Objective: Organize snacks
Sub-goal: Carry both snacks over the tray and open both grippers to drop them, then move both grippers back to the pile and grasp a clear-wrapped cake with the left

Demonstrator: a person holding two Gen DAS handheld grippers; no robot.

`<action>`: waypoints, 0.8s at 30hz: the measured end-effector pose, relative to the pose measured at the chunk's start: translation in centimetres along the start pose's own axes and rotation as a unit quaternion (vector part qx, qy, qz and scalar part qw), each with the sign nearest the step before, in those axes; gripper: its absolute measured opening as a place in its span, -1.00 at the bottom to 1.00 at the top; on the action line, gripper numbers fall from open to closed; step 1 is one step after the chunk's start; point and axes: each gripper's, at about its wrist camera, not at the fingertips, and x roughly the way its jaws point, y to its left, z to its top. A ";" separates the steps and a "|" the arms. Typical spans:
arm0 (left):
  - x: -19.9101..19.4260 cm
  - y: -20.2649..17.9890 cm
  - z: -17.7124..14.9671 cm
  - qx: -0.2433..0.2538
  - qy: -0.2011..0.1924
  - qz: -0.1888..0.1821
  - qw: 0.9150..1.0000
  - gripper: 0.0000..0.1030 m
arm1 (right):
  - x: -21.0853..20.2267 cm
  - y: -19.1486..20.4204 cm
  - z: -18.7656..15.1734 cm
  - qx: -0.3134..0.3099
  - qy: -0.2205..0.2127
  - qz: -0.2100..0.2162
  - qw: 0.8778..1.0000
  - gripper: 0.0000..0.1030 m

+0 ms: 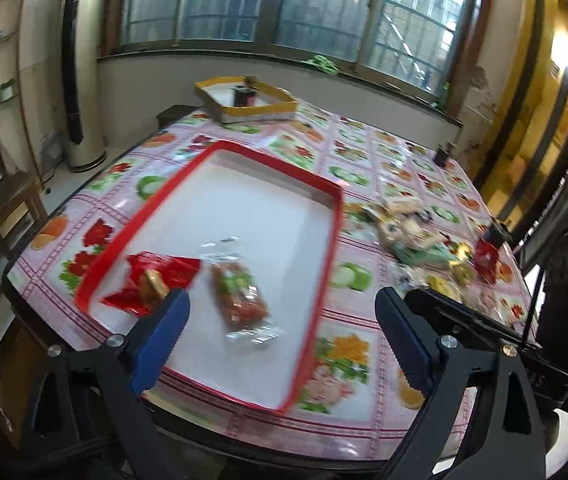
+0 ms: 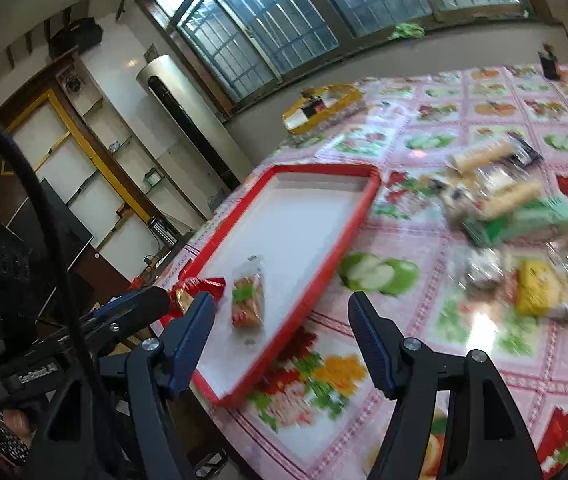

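A red-rimmed white tray (image 1: 326,268) (image 2: 326,258) lies on the fruit-print tablecloth. Inside it are a red wrapped snack (image 1: 152,280) (image 2: 196,292) and a clear-wrapped orange snack (image 1: 240,294) (image 2: 249,300), side by side near the tray's near end. My left gripper (image 1: 282,344) hovers above that end, open, nothing between its blue pads. My right gripper (image 2: 280,342) stands open over the tray's near right rim, holding nothing. A blurred pile of loose snacks (image 1: 416,240) (image 2: 516,216) lies on the cloth to the right of the tray.
A yellow-rimmed tray (image 1: 280,98) (image 2: 324,110) with a dark bottle stands at the table's far edge by the window. Small dark jars (image 1: 442,154) (image 2: 550,64) stand farther right. A tall floor air conditioner (image 1: 80,64) and wooden furniture are left of the table.
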 end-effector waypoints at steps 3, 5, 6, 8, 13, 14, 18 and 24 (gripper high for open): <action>-0.2 -1.8 -0.3 0.016 0.007 -0.002 1.000 0.83 | -1.3 -1.0 -0.6 0.005 -0.002 -0.008 1.000 0.35; -0.5 -2.7 -0.5 0.024 0.010 -0.004 1.000 0.83 | -1.9 -2.0 -0.8 0.012 0.000 -0.012 1.000 0.35; -0.7 -3.1 -0.6 0.028 0.008 -0.005 1.000 0.84 | -2.0 -2.5 -0.8 0.015 0.002 -0.014 1.000 0.35; -0.9 -3.9 -0.8 0.031 0.003 -0.001 1.000 0.86 | -2.5 -2.9 -0.9 0.016 0.002 -0.015 1.000 0.35; -1.0 -5.2 -0.9 0.040 0.006 -0.004 0.999 0.87 | -3.6 -3.2 -1.1 0.007 0.000 -0.019 1.000 0.35; -1.0 -5.3 -0.9 0.042 0.006 -0.003 0.999 0.87 | -3.7 -3.4 -1.2 0.009 0.000 -0.019 1.000 0.35; -1.2 -5.6 -0.9 0.043 0.007 -0.003 0.999 0.87 | -3.4 -3.9 -1.2 0.017 0.005 -0.014 1.000 0.35; -0.6 -5.6 -0.9 0.027 0.007 -0.006 1.000 0.89 | -3.9 -3.7 -1.4 -0.001 0.007 -0.025 1.000 0.35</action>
